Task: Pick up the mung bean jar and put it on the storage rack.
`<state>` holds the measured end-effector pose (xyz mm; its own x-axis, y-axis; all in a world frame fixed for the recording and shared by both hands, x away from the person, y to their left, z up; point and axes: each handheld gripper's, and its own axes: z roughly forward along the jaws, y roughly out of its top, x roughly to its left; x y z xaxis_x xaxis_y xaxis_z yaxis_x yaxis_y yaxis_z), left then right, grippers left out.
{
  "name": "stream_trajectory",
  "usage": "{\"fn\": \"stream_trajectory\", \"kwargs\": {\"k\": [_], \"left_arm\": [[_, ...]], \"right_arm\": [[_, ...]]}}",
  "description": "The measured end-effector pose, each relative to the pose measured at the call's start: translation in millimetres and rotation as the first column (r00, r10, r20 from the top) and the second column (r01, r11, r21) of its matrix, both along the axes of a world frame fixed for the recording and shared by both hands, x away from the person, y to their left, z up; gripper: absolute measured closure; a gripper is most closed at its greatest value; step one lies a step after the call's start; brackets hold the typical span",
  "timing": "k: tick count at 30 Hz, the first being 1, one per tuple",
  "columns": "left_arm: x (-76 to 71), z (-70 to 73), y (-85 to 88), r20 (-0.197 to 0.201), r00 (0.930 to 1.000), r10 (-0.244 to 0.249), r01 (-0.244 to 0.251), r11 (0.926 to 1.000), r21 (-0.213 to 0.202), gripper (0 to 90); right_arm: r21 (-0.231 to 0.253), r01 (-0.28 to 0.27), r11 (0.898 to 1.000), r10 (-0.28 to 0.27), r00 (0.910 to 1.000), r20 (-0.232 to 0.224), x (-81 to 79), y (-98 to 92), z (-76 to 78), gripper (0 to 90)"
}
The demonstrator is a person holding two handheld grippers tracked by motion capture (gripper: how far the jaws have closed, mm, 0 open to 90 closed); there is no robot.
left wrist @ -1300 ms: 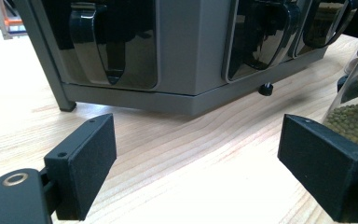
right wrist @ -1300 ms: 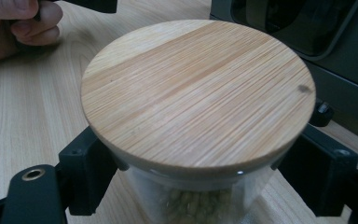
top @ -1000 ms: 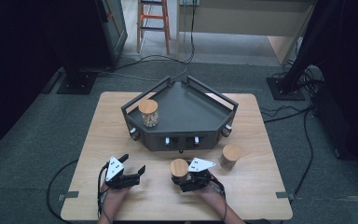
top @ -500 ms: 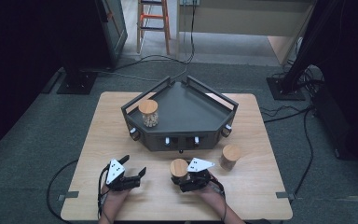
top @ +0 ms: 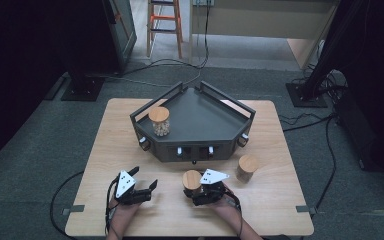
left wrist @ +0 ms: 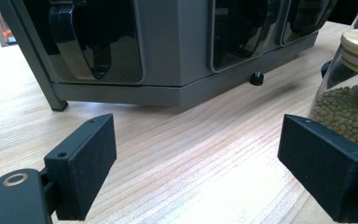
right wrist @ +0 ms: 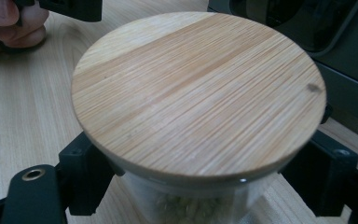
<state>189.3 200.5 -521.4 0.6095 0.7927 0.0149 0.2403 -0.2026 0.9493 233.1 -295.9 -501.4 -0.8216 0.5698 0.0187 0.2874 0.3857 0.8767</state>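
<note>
Two grippers rest near the front edge of the wooden table (top: 280,165), each in one of the person's hands; the right gripper (top: 194,189) has its jaws on either side of a glass jar (top: 192,181) with a round bamboo lid (right wrist: 198,93), and in the right gripper view the black pads sit against the glass just under that lid, so the claw is closed on the jar at a middling width; pale contents show dimly through the glass below the lid, too blurred to name. The jar stands on the table just in front of the dark grey tray stand (top: 215,131), between the two hands; the left gripper (top: 142,186) lies to the jar's left, apart from it, with its jaws spread wide and bare wood between them. In the left gripper view a jar of green beans (left wrist: 349,105) stands just behind its right-hand pad; whether pad and glass touch cannot be told. A second jar (top: 246,167) stands on the table to the right of the held one, near the stand's front corner; a third jar (top: 159,120) sits on the stand's top surface, at its left side, holding light-coloured pieces.
</note>
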Motion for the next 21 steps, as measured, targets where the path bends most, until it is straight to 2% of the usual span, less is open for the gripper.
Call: {"fn": "stream_trajectory", "kwargs": {"k": [8,21], "left_arm": [[-1.0,-0.3,-1.3,0.006,1.0000,0.003,-0.003,1.0000,0.006,11.4],[-1.9,-0.4,-1.9,0.009,0.9999,0.007,-0.007,0.9999,0.008,11.4]], "right_arm": [[-0.009,0.008,1.000,-0.008,0.9999,0.007,-1.7,1.7,0.4,18.4],[-0.011,0.000,1.000,0.000,0.9999,0.016,-2.8,1.8,0.0,24.9]]}}
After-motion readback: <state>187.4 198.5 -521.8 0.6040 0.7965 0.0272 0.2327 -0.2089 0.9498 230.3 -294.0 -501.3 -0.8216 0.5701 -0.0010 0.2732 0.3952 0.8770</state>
